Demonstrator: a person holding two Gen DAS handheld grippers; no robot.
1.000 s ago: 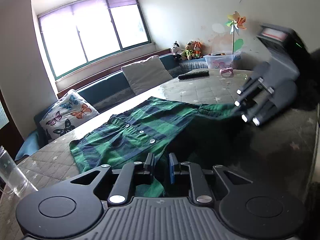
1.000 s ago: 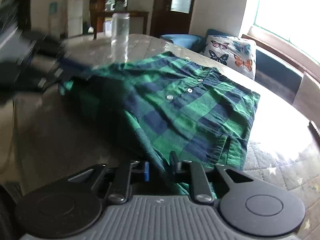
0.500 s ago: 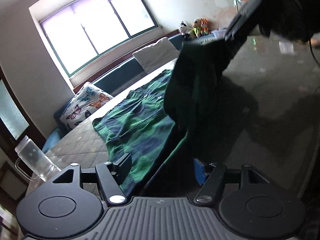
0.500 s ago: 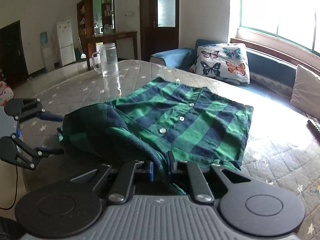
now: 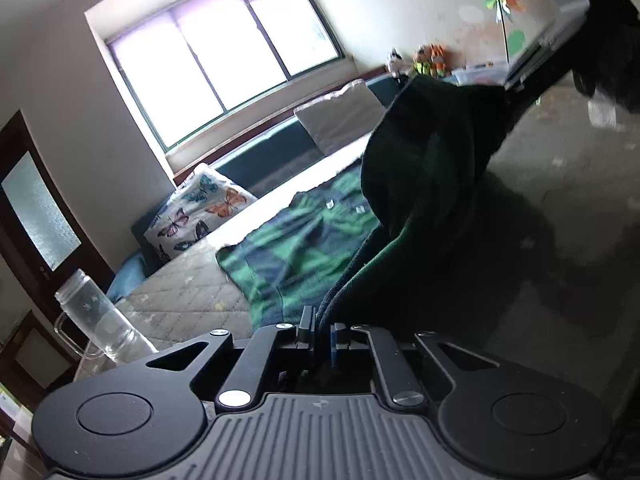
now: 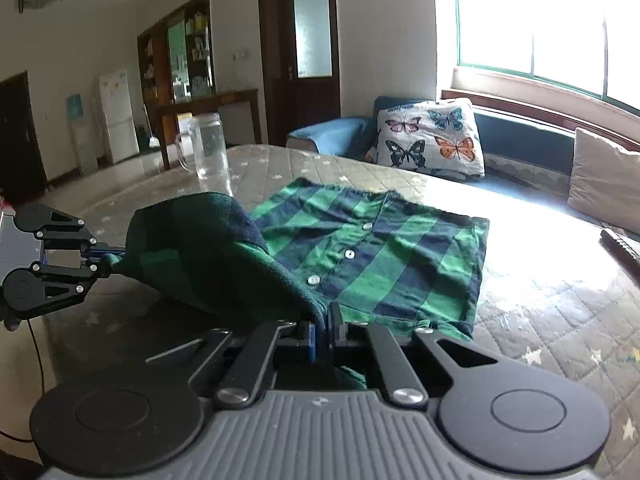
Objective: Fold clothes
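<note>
On quilted table [image 6: 540, 320]: green-and-navy plaid shirt [image 6: 400, 264], buttons up, near edge lifted. Left gripper [image 5: 320, 330] and right gripper [image 6: 325, 330] each clamp that edge. Glass jug [image 6: 208, 146], 11 o'clock.

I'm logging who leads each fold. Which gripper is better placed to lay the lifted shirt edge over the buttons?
Probably both together. The right gripper and the left gripper are each shut on the shirt, one at each end of its raised edge, and neither looks nearer the buttons.
</note>
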